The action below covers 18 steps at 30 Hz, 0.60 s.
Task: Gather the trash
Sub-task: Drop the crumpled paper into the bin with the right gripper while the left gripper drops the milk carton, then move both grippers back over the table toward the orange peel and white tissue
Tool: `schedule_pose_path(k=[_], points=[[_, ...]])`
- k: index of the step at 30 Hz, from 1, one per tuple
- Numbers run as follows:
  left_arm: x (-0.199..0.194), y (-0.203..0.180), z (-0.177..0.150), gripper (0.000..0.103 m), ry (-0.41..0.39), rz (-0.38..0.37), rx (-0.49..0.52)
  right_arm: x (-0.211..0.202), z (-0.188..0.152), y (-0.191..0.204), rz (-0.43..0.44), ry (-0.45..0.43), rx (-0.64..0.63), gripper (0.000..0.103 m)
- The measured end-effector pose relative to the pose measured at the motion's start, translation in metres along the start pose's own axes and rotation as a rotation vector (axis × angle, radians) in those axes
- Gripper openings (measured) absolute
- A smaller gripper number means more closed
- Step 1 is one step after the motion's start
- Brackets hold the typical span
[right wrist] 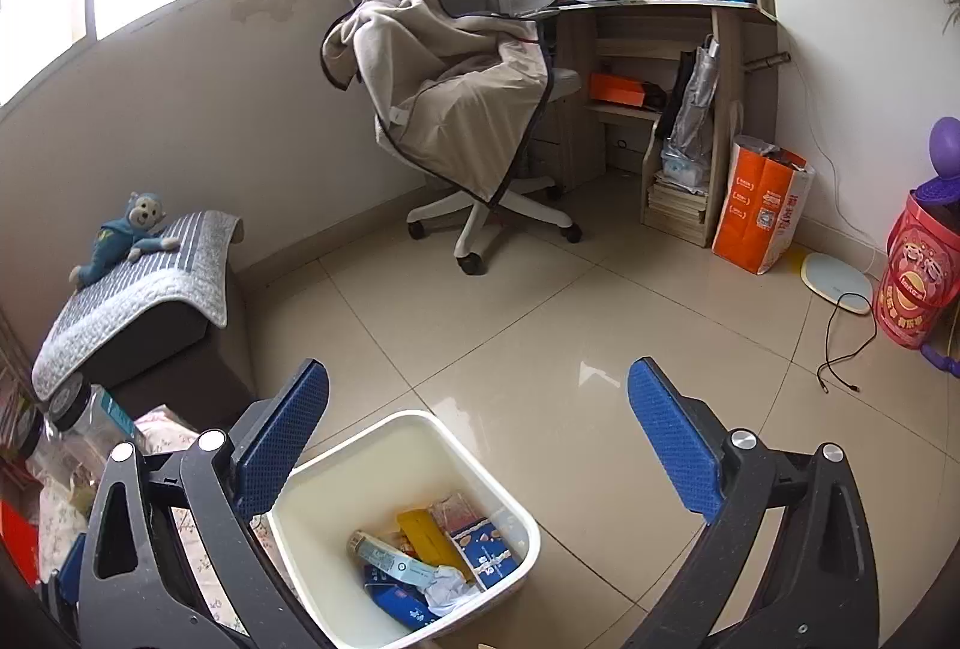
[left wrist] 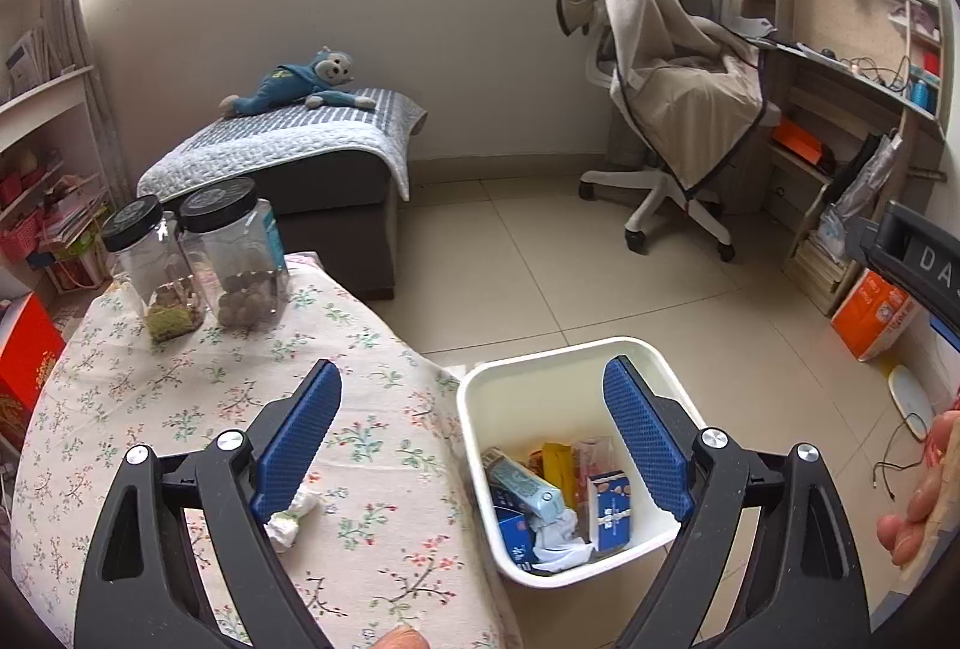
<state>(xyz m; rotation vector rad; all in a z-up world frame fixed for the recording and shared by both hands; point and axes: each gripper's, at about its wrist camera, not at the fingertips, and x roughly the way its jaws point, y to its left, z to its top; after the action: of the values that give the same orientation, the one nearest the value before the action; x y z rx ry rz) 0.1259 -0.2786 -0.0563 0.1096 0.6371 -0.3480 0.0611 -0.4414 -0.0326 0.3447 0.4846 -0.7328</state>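
Note:
A white trash bin (left wrist: pixel 528 385) stands on the floor beside the table, holding wrappers, small boxes and crumpled paper. It also shows in the right wrist view (right wrist: pixel 336 469). A crumpled white and green wrapper (left wrist: pixel 291 520) lies on the floral tablecloth (left wrist: pixel 180 409), touching the inner side of my left gripper's left finger. My left gripper (left wrist: pixel 474 391) is open, spanning the table edge and the bin. My right gripper (right wrist: pixel 480 391) is open and empty above the floor, just over the bin.
Two clear jars with black lids (left wrist: pixel 198 259) stand at the table's far left. A low sofa with a plush monkey (left wrist: pixel 300 81), an office chair with a blanket (left wrist: pixel 666 108), a desk (right wrist: pixel 660 6) and an orange bag (right wrist: pixel 759 205) surround the tiled floor.

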Motion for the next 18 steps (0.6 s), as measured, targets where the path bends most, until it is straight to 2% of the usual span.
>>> schedule_pose_path(k=[11, 18], points=[[-0.011, 0.103, -0.004, 0.088, 0.001, 0.167, -0.103, -0.021, -0.042, 0.088, 0.062, -0.010, -0.235, 0.096], [-0.016, 0.166, -0.020, 0.088, 0.024, 0.264, -0.166, -0.029, -0.076, 0.142, 0.147, 0.050, -0.377, 0.096]])
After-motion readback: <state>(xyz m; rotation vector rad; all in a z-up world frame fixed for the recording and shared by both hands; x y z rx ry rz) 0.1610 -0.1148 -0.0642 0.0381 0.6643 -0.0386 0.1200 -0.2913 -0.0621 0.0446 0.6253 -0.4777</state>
